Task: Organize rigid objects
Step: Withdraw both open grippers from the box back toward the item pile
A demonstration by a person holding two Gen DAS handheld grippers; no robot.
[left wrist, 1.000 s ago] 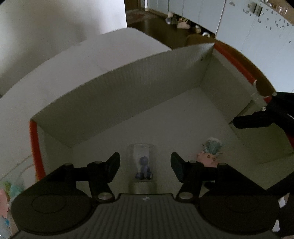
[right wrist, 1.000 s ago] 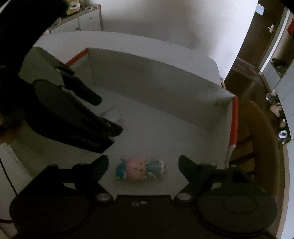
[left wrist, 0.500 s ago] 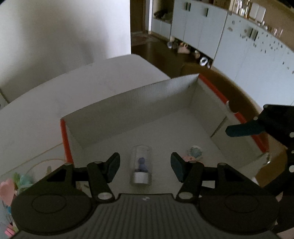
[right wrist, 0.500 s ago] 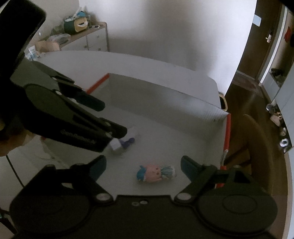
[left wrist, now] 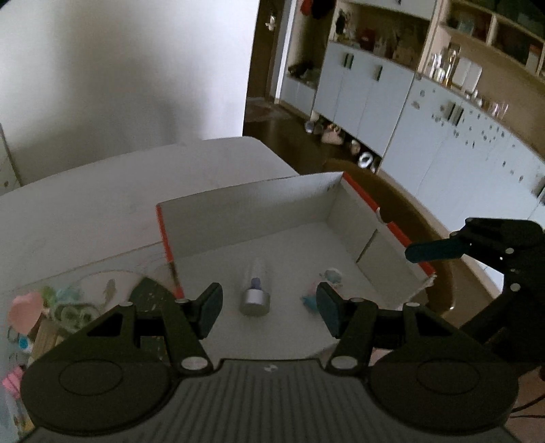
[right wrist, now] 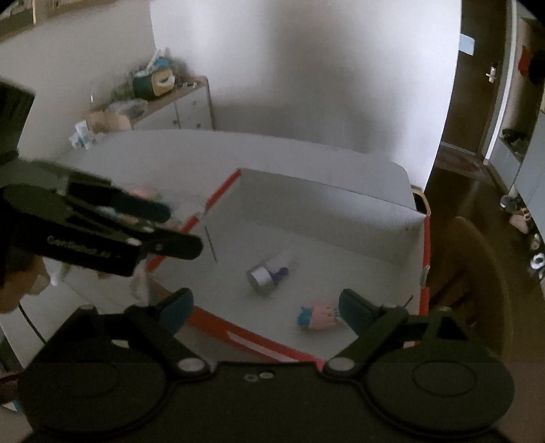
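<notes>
A white tabletop (left wrist: 102, 204) with rounded corners stands against a plain white wall (left wrist: 119, 75). Beyond its far corner, dark wooden floor (left wrist: 272, 126) leads into a doorway. Along the floor runs a row of pale blue-grey cabinets (left wrist: 391, 95), topped by open wooden shelves (left wrist: 477, 30) of small items; shoes (left wrist: 330, 134) lie at their foot. A low drawer unit (right wrist: 184, 109) piled with clutter stands behind the tabletop. Light is dim.

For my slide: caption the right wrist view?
Open hand-held gripper above a box holding a doll and capsule.
</notes>
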